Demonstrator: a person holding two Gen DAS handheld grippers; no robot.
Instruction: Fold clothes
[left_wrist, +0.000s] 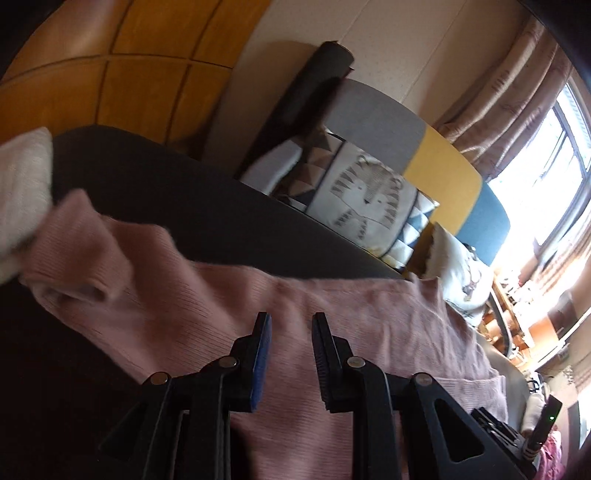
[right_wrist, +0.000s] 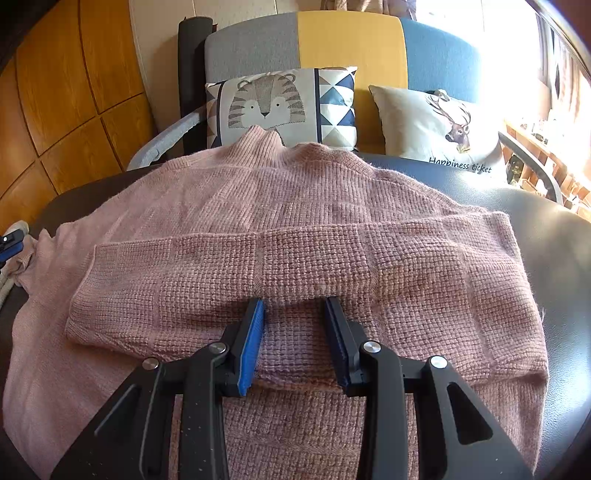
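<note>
A pink knitted sweater (right_wrist: 295, 206) lies spread on a dark round table (right_wrist: 554, 236), collar toward the sofa. One sleeve (right_wrist: 280, 266) is folded across the body. My right gripper (right_wrist: 294, 303) is open, its jaws straddling the near edge of the folded sleeve, not clamping it. In the left wrist view the sweater (left_wrist: 229, 306) lies under my left gripper (left_wrist: 291, 317), which is open just above the cloth; a sleeve cuff (left_wrist: 74, 273) lies to its left. The left gripper's blue tip shows in the right wrist view (right_wrist: 11, 245) at the sweater's left edge.
A grey, yellow and blue sofa (right_wrist: 351, 40) stands behind the table with a tiger cushion (right_wrist: 273, 103) and a deer cushion (right_wrist: 439, 125). A white cloth (left_wrist: 22, 184) lies at the table's left. Wooden wall panels (right_wrist: 74, 81) stand left; a bright window (left_wrist: 546, 122) right.
</note>
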